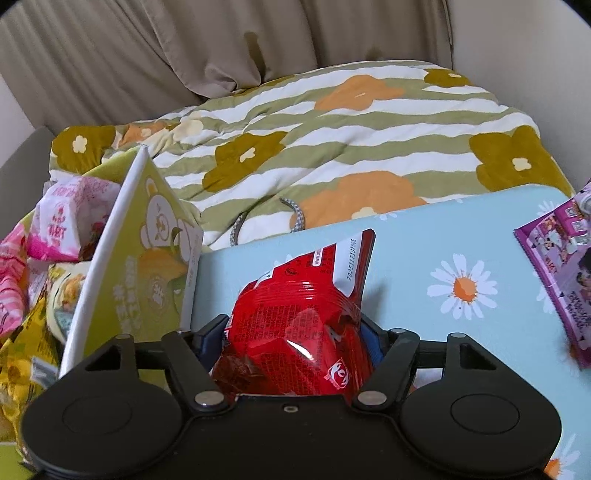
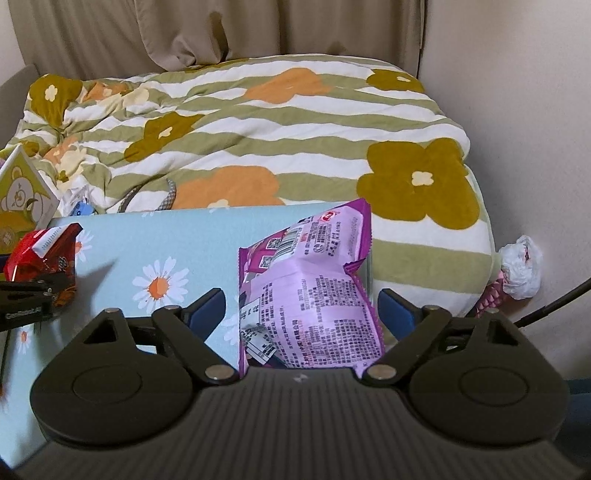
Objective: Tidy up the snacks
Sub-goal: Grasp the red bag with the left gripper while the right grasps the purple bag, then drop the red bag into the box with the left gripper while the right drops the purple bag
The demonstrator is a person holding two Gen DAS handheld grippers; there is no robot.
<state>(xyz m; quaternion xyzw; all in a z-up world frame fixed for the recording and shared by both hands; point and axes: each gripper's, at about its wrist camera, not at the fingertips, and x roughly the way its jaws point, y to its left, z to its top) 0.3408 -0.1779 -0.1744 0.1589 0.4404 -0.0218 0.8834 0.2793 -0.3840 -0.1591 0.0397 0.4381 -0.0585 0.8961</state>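
My left gripper (image 1: 295,332) is shut on a red snack packet (image 1: 306,314) and holds it above the light blue daisy-print table (image 1: 424,236); the packet also shows at the far left of the right wrist view (image 2: 44,251). My right gripper (image 2: 301,306) is open, its blue pads either side of a purple snack packet (image 2: 306,280) that stands between them without being squeezed. The purple packet also shows at the right edge of the left wrist view (image 1: 557,266). A green cardboard box (image 1: 147,251) with a bear print stands left of the table, holding several pink and yellow snack packets (image 1: 62,221).
A striped flower-print quilt (image 2: 258,129) covers the bed behind the table. Beige curtains (image 2: 184,33) hang behind it. A wall (image 2: 517,110) is on the right, with a crumpled white bag (image 2: 521,269) and a black cable (image 2: 554,302) beside the bed.
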